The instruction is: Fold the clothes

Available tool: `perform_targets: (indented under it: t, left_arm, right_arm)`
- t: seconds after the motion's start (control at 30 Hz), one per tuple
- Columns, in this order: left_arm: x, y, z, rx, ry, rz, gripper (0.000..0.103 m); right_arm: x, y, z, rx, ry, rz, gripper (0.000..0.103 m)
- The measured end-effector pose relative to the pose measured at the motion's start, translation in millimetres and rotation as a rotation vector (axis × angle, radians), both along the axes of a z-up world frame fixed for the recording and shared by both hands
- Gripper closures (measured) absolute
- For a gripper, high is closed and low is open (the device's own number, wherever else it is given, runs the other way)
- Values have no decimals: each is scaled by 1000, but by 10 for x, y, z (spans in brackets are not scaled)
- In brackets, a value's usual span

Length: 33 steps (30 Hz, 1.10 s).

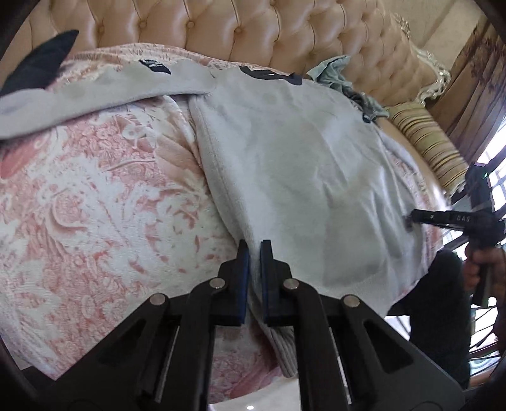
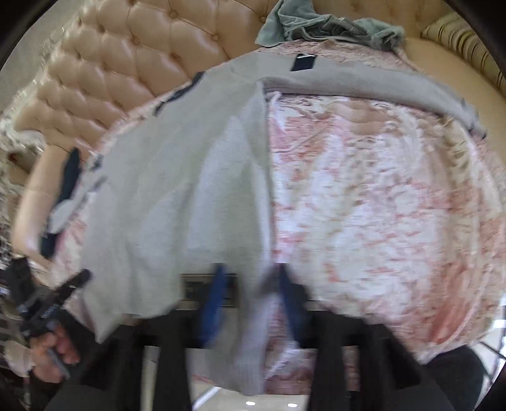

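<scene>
Grey knit sweater (image 1: 300, 164) lies flat on pink bedspread (image 1: 95, 196). Left gripper (image 1: 254, 249) and right gripper (image 2: 249, 275) both pinch its ribbed hem. Soft, light, floppy: hold the 2 hem corners, lift evenly.

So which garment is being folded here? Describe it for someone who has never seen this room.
Find the tufted cream headboard and the pink floral bedspread below it. Spread flat there is a pale grey sweater with dark navy patches; the other garment, a teal one, lies crumpled against the headboard.
</scene>
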<state>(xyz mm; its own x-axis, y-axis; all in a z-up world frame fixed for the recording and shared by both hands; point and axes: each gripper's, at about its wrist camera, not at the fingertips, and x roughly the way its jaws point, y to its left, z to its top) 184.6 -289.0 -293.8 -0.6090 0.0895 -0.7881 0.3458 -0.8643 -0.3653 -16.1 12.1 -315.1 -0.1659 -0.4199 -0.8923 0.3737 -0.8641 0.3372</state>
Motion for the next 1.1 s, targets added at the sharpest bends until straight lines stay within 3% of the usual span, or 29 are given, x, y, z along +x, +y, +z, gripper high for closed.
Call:
perform_targets:
  t: [0.3, 0.83, 1.0, 1.1]
  left_arm:
    - [4, 24, 10, -71, -26, 4, 95]
    - [0, 59, -27, -116, -62, 9, 95]
    - [140, -96, 36, -11, -33, 80, 83]
    - [357, -45, 265, -43, 15, 74, 83]
  right_arm:
    - [58, -189, 93, 163, 72, 21, 98]
    - [68, -148, 57, 203, 61, 30, 98]
    - [103, -96, 126, 187, 64, 30, 96]
    - [216, -52, 306, 213, 126, 65, 95]
